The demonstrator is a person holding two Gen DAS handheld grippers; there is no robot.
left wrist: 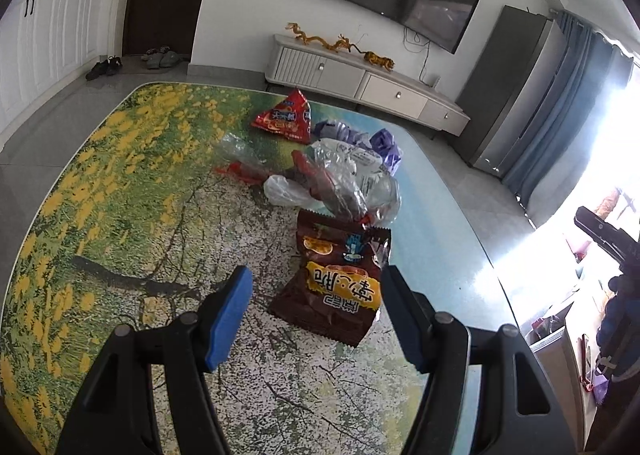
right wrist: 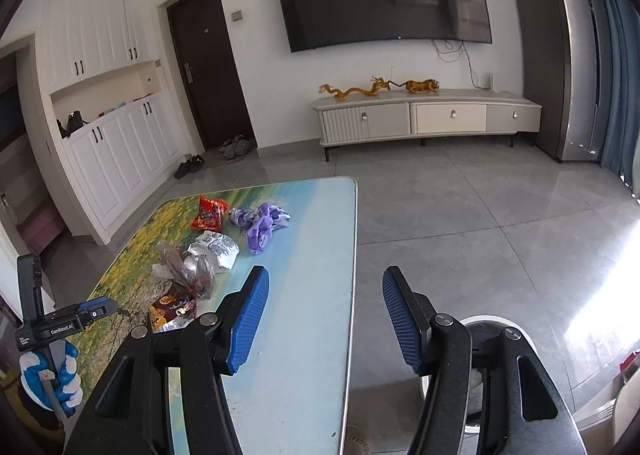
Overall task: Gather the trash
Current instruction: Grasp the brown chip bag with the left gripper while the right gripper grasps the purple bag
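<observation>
Left tool (left wrist: 316, 311): spread wide, its blue pads (left wrist: 230, 315) on either side of the near end of the brown wrapper, pinching nothing; whether the pads touched the tabletop could not be told.
Tabletop (left wrist: 120, 183): covered with a printed scene of yellow flowers, pale blossom and blue sky; all the trash lay on it.
Clear wrappers (left wrist: 332, 179): a crumpled heap of see-through plastic with red scraps in it, in the middle of the pile, its near edge lying over the far end of the brown wrapper.
Red wrapper (left wrist: 286, 117): a triangular snack bag at the far end of the pile, just beside the purple wrappers.
Brown wrapper (left wrist: 340, 283): a flattened dark-brown snack bag with a yellow label, nearest the left tool, lying flat.
Purple wrappers (left wrist: 384, 145): crumpled, at the far right of the pile, just behind the silver wrapper.
Silver wrapper (right wrist: 216, 251): crumpled foil with print on it, seen from the right wrist between the clear heap and the purple ones.
Right tool (right wrist: 324, 315): spread wide and holding nothing, its left finger over the blue edge of the tabletop, its right finger over the floor (right wrist: 480, 223); well apart from the pile.
White bin (right wrist: 488, 329): on the floor under the right tool, mostly hidden by it.
</observation>
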